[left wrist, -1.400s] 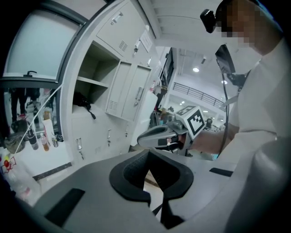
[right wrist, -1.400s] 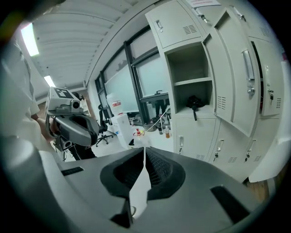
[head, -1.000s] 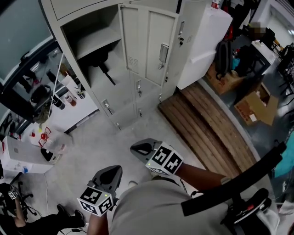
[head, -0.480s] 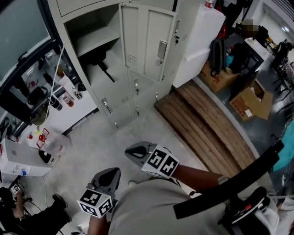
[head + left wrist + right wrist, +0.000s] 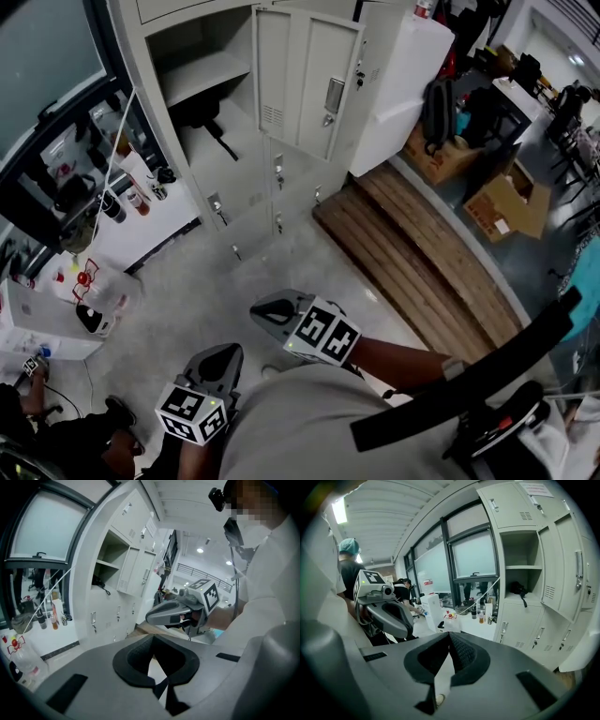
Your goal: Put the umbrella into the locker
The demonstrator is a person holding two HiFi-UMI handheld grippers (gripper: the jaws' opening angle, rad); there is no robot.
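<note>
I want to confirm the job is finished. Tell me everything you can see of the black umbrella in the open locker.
The umbrella is a small black bundle, folded up and soft-looking like fabric. It lies on the floor of the open locker compartment, under the shelf and toward the side away from the open door. A thin black strap trails from it and hangs down over the compartment's front edge. Only the locker seems to touch it. Finer detail is too small to tell.

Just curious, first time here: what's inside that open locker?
A dark bundle, apparently the folded umbrella, lies under the shelf. Its strap hangs over the front edge. Whatever lies in the shadow behind the bundle can't be seen.
</note>
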